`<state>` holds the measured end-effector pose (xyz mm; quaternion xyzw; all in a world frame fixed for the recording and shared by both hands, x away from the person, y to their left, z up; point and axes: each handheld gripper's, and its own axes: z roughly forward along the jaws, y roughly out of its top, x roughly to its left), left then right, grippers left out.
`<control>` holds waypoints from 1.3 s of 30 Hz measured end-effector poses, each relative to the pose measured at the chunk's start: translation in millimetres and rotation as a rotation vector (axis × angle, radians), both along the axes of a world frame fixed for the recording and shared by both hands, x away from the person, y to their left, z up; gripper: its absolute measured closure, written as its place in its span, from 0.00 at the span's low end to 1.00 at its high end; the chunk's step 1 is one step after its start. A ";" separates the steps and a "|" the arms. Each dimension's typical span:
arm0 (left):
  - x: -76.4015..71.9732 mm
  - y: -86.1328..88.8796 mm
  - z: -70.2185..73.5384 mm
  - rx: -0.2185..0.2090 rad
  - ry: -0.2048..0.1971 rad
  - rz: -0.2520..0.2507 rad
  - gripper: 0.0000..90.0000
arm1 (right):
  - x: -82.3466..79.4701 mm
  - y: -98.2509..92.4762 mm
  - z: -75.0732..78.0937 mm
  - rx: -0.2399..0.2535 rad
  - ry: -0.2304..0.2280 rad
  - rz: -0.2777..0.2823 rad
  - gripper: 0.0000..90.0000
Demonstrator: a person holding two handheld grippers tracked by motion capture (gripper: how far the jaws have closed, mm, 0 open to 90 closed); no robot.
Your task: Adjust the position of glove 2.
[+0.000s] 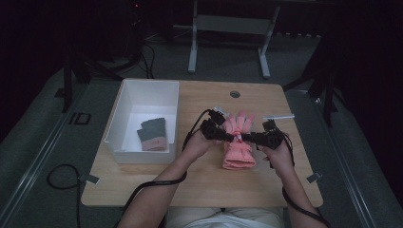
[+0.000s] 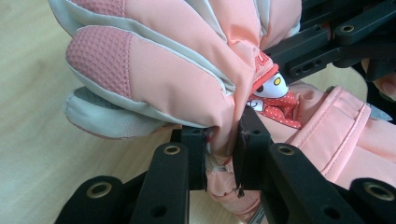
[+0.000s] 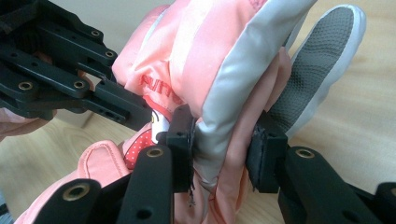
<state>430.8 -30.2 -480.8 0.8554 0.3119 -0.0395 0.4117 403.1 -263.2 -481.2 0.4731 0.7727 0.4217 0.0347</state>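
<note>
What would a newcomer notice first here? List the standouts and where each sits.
The pink glove at the middle of the wooden table draws the eye, pinched from both sides by the left gripper and the right gripper. To its left, a white bin holds a grey glove with a pink cuff.

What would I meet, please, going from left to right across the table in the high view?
White bin with a grey-and-pink glove inside → left gripper → pink glove pinched from both sides → right gripper.
</note>
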 end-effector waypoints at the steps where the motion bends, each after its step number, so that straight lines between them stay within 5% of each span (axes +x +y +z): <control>1: -0.4 0.7 4.9 -0.001 -0.008 0.000 0.85 | -0.4 -0.2 4.2 0.007 -0.008 -0.001 0.73; 18: -3.0 21.4 75.4 0.028 -0.109 0.032 0.86 | 4.3 16.3 63.3 0.064 -0.109 0.022 0.74; 39: -11.7 103.4 142.5 0.078 -0.152 0.120 0.86 | 18.5 94.8 119.8 0.099 -0.176 0.133 0.74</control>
